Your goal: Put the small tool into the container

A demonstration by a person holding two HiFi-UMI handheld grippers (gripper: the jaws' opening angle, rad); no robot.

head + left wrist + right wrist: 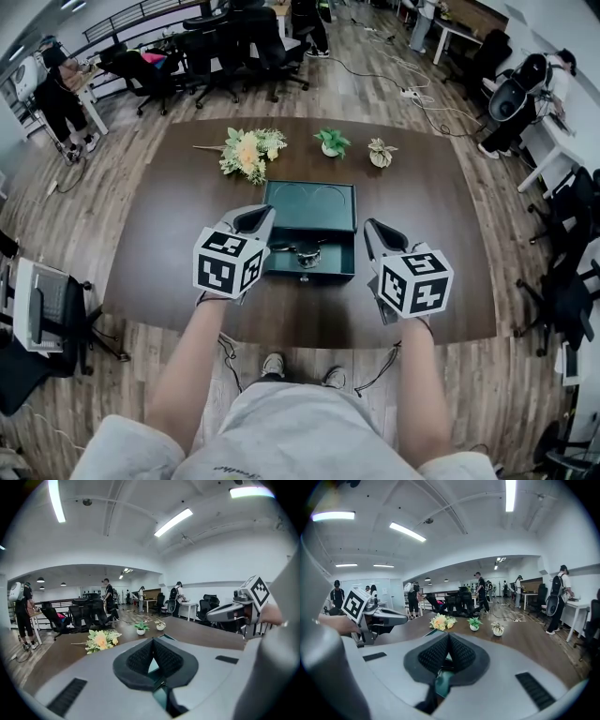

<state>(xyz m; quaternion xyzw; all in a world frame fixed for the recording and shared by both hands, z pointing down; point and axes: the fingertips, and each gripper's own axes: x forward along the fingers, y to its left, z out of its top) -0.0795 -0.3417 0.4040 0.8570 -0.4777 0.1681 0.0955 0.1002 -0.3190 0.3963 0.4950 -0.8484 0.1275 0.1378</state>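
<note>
one small tool [302, 251], a pale metallic item too small to identify further, showed in the head view within the near half of the container [309, 202], just behind its front wall; the container was a dark green box standing open on the table [169, 216], with its far half bare; whether the tool rested on the floor of the box or on an inner tray could not be told.

judged from this layout, the main step appeared complete or almost complete, since the tool lay inside the outline of the box and not on the table top; what remained, at most, was clearing both grippers from the box; no lid closing is called for by the task.

the left gripper [262, 217] sat over the left edge of the container, and the tool lay just to the right of its jaws; contact between the two could not be confirmed from the head view; in the left gripper view the pads [140, 658] met along their front edge with nothing visible between them, only the green of the box showing below; the left gripper was therefore closed and looked empty.

the right gripper [375, 234] sat at the right edge of the container, farther from the tool than the left one, so that the tool lay between the two; its jaws were likewise pressed together, gripping nothing visible.

beyond the box, a bunch of flowers [248, 150] and two small potted plants [331, 142] stood at the far side of the table, well apart from the tool.
</note>
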